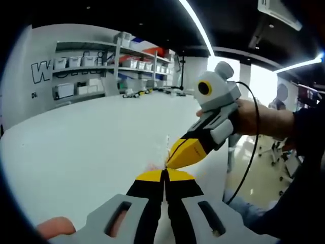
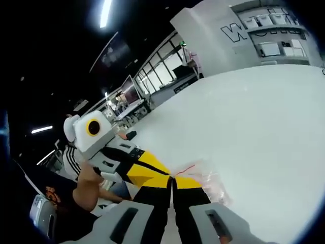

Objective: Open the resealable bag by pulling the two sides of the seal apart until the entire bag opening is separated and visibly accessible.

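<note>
A: What is held just ahead of the left gripper?

B: Its jaws are pressed together, and the thin clear bag rises from between their yellow tips, so one side of the seal is judged to be pinched there. The right gripper meets it tip to tip from the right, also closed.

A: And ahead of the right gripper?

B: The jaws are clamped together on the bag, which spills crumpled to the right of the tips, its red seal line showing. The left gripper touches from the left. The white table lies beyond.

A: How should the pull be made?

B: The tips should be drawn straight apart, steadily, with grips kept firm. Whether separate sides are held cannot be told; if both layers are caught, nothing will open.
</note>
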Demonstrator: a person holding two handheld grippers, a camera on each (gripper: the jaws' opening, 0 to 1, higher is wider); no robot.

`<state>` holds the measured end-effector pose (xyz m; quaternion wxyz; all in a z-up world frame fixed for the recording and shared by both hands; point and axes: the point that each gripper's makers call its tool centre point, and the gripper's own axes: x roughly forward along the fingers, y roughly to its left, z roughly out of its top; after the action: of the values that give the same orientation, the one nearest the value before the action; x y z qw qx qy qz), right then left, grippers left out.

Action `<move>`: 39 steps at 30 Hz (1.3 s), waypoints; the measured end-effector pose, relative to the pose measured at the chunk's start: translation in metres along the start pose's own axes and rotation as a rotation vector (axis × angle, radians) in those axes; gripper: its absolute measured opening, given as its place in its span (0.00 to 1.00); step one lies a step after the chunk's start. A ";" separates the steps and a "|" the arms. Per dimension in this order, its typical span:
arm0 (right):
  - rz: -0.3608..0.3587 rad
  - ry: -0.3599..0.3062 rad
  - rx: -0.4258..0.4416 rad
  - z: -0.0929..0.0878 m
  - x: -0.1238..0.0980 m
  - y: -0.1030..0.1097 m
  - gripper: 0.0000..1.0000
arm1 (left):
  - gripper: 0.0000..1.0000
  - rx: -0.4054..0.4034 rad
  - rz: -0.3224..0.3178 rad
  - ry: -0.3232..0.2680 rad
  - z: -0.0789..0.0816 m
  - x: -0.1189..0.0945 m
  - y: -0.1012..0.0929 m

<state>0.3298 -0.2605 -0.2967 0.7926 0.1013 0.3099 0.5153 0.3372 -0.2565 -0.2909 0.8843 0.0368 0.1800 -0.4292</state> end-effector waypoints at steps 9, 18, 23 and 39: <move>0.025 -0.033 0.061 0.004 -0.003 -0.004 0.02 | 0.01 -0.016 -0.005 -0.010 0.002 -0.001 0.001; 0.048 -0.053 0.087 0.006 -0.003 0.001 0.01 | 0.01 -0.008 -0.006 -0.005 0.001 -0.001 -0.001; 0.056 -0.054 0.092 0.004 -0.003 0.003 0.00 | 0.01 -0.014 -0.009 -0.008 0.001 0.000 -0.001; 0.018 -0.028 0.052 0.002 -0.004 0.004 0.00 | 0.01 -0.025 -0.011 -0.015 0.001 0.001 0.000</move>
<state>0.3267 -0.2615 -0.2918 0.7893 0.1319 0.3110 0.5127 0.3375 -0.2574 -0.2901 0.8836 0.0217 0.1791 -0.4321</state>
